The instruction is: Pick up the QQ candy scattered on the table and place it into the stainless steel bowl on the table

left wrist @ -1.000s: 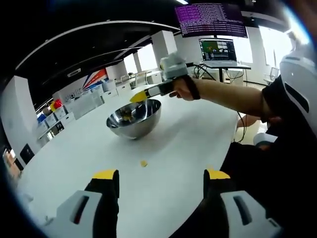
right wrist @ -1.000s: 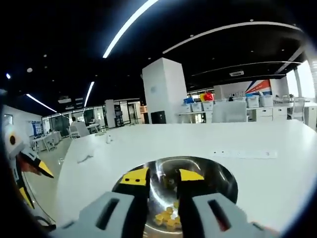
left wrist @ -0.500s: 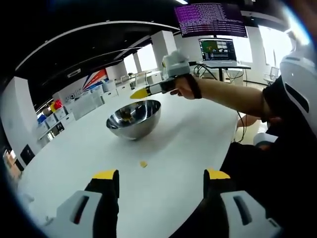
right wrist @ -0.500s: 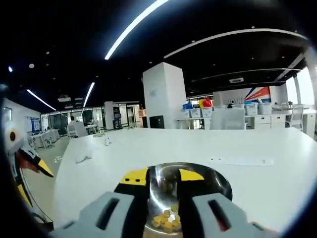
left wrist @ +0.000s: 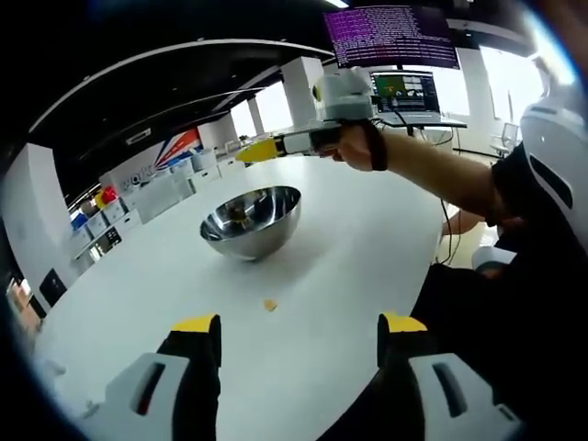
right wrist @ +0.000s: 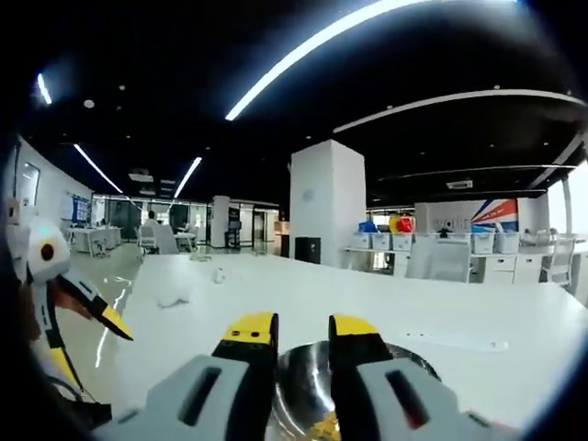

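The stainless steel bowl [left wrist: 250,220] stands mid-table with yellow candies in it. One small yellow QQ candy [left wrist: 269,305] lies on the white table between the bowl and my left gripper [left wrist: 299,329], which is low over the near table, jaws wide open and empty. A hand holds my right gripper [left wrist: 255,151] well above the bowl's far side. In the right gripper view my right gripper [right wrist: 301,329] shows a narrow gap with nothing in it. Below it are the bowl [right wrist: 299,390] and candies [right wrist: 322,428]. The left gripper [right wrist: 87,308] is at the left edge.
The white table [left wrist: 349,248] stretches wide around the bowl. The person's arm [left wrist: 432,175] and dark-clothed body are to the right. Monitors [left wrist: 402,90] on a desk stand beyond the table. Shelves with bins [left wrist: 101,216] line the far wall.
My right gripper has lifted up and away from the bowl, so the bowl sinks lower in the right gripper view. The left gripper and the loose candy have not moved.
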A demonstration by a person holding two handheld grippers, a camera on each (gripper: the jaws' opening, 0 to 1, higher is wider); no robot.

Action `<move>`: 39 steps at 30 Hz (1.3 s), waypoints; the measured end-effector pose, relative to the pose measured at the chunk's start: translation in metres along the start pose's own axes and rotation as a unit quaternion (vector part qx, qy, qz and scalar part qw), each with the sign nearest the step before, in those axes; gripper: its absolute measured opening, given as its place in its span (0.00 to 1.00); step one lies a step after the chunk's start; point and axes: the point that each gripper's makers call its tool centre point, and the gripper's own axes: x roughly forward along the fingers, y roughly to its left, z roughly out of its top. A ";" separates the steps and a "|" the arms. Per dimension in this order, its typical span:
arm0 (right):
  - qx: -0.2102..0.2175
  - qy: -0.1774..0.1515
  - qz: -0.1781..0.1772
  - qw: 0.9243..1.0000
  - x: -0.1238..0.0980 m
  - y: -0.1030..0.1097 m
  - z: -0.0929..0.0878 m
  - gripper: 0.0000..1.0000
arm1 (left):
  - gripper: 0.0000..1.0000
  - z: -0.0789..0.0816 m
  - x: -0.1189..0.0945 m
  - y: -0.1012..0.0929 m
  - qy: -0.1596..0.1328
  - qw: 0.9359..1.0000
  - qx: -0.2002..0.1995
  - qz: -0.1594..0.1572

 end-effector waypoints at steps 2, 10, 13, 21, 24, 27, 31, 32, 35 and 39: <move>-0.003 -0.018 0.027 0.999 -0.002 0.019 0.010 0.20 | 0.69 0.001 0.000 0.000 -0.001 1.000 0.000 0.000; -0.027 -0.007 0.122 0.992 -0.007 0.086 0.003 0.20 | 0.69 -0.001 -0.002 0.002 -0.001 1.000 -0.002 0.003; -0.026 0.017 0.142 0.989 -0.004 0.103 -0.021 0.20 | 0.69 -0.001 -0.002 0.002 -0.002 1.000 -0.002 0.003; -0.029 0.080 0.164 0.983 0.009 0.122 -0.093 0.20 | 0.69 -0.003 -0.005 0.004 -0.001 1.000 -0.003 0.006; -0.028 0.104 0.160 0.981 0.013 0.122 -0.120 0.20 | 0.69 -0.002 -0.008 0.005 -0.003 1.000 -0.005 0.009; -0.037 0.124 0.151 0.980 0.015 0.120 -0.143 0.20 | 0.69 -0.002 -0.008 0.006 -0.003 1.000 -0.003 0.011; -0.042 0.151 0.137 0.978 0.021 0.111 -0.167 0.18 | 0.69 -0.004 -0.008 0.007 0.000 1.000 -0.002 0.011; -0.041 0.155 0.136 0.978 0.022 0.110 -0.171 0.17 | 0.69 -0.004 -0.008 0.007 -0.001 1.000 -0.003 0.010; -0.051 0.160 0.130 0.977 0.023 0.106 -0.179 0.14 | 0.69 -0.004 -0.007 0.007 -0.001 1.000 -0.003 0.010; -0.041 0.168 0.126 0.977 0.025 0.102 -0.187 0.14 | 0.69 -0.005 -0.007 0.007 0.000 1.000 -0.004 0.010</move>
